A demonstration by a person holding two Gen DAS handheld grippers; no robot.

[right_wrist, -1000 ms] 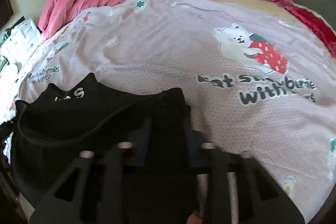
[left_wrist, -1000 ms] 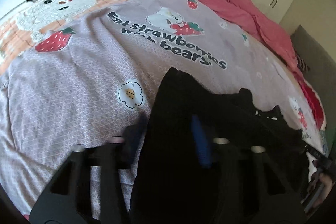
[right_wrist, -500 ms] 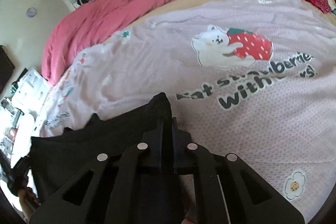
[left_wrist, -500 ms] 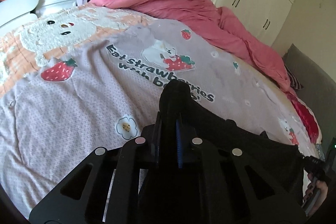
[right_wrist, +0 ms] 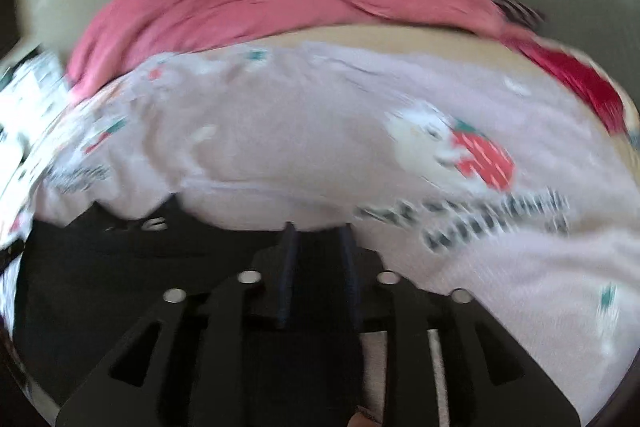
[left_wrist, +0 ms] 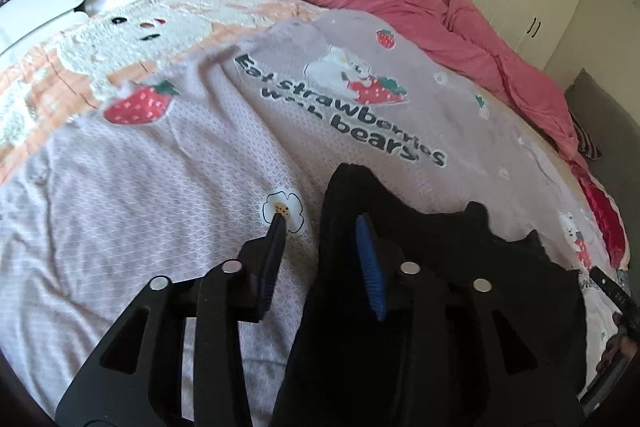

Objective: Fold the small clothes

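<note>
**Both tools letting go of the black garment on the bed**

On the left, the left tool (left_wrist: 320,223) is hovering over the bed (left_wrist: 160,195) with its blue-padded fingers (left_wrist: 370,259) standing apart. Its jaws have just been opening. One finger is sitting over the printed bedsheet beside the cloth, the other over the black garment (left_wrist: 460,267), whose near corner is lying in the gap, and neither pad is pressing on it. The garment is spreading away to the right across the lilac sheet, its far edge bunching into small peaks.

Further right, in the blurred right wrist view, the right tool (right_wrist: 318,231) is also showing a gap between its fingers, its jaws having just been opening too. The black garment (right_wrist: 100,267) is lying below and to its left, with bare sheet ahead, and the fingers are not gripping any cloth.

The garment is looking light, soft and limp, so it is likely going to sag and crease wherever it is left unsupported, and the dark knit should not be slipping much against the pads. The sensible places to take hold are the two outer corners or the hem edge, pinching a single layer at each side so the fold falls straight.
</note>
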